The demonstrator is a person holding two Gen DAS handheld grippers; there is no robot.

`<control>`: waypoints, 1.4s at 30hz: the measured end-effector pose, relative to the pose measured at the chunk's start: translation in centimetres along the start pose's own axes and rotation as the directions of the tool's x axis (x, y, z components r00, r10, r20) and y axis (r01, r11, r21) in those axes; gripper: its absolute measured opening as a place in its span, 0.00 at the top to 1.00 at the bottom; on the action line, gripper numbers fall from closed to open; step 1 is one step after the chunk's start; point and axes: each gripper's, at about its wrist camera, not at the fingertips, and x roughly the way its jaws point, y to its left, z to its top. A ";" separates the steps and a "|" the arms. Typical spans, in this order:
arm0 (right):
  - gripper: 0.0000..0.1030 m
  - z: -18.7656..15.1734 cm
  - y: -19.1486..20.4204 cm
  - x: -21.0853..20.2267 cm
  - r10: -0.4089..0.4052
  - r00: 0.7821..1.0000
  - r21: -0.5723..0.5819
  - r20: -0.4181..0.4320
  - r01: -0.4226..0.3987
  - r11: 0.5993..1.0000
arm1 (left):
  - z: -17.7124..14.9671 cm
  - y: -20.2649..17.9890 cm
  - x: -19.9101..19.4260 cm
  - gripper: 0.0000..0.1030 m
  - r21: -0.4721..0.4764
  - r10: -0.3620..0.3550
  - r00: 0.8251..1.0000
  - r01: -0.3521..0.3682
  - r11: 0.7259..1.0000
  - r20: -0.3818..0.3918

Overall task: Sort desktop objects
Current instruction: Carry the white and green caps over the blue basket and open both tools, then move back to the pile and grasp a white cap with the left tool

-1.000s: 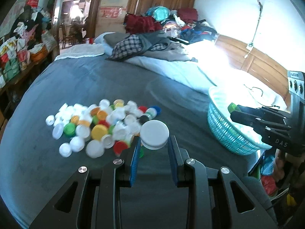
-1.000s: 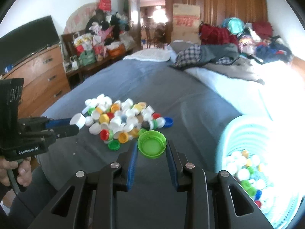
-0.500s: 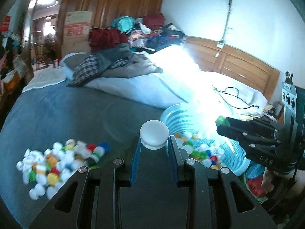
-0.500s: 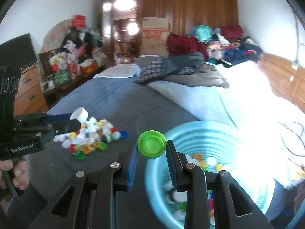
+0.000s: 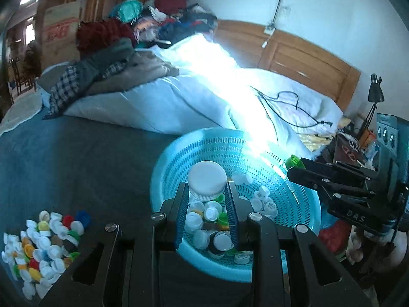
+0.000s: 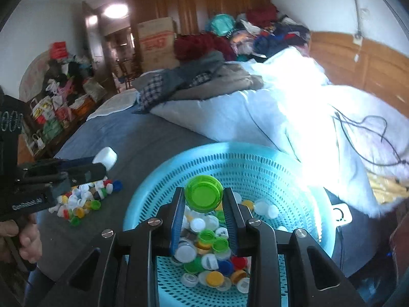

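Note:
My left gripper (image 5: 207, 192) is shut on a white bottle cap (image 5: 207, 179) and holds it above the turquoise perforated basket (image 5: 184, 153), which holds several caps. My right gripper (image 6: 204, 199) is shut on a green bottle cap (image 6: 204, 196) and holds it over the same basket (image 6: 255, 161). A pile of loose coloured caps (image 5: 43, 245) lies on the grey bed cover at the lower left; it also shows in the right wrist view (image 6: 84, 199). The left gripper with its white cap (image 6: 106, 157) shows at the left of the right wrist view.
A white duvet (image 5: 179, 102) with a black cable (image 5: 288, 105) lies behind the basket. Clothes (image 5: 110, 71) are heaped further back. A wooden headboard (image 5: 306, 58) and a black lamp (image 5: 375, 94) stand at the right. A cluttered shelf (image 6: 51, 102) stands at the left.
Both grippers have swung right from the cap pile to above the basket, each still holding its cap. The basket now lies directly under both.

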 end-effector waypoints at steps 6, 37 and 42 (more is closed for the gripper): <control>0.68 -0.5 -0.8 0.5 -0.008 1.000 0.005 -0.010 0.008 1.000 | -0.5 -1.0 1.5 0.76 0.010 -0.018 1.000 0.019 1.000 -0.024; 0.29 -11.1 10.8 0.7 0.129 0.979 -0.086 -0.156 -0.143 0.986 | -28.1 30.3 -13.1 0.34 -0.370 0.456 0.877 -0.478 0.797 -0.150; 0.29 -10.8 12.5 0.7 0.115 0.979 -0.122 -0.170 -0.137 0.983 | -27.5 30.6 -11.3 0.34 -0.327 0.459 0.877 -0.480 0.814 -0.142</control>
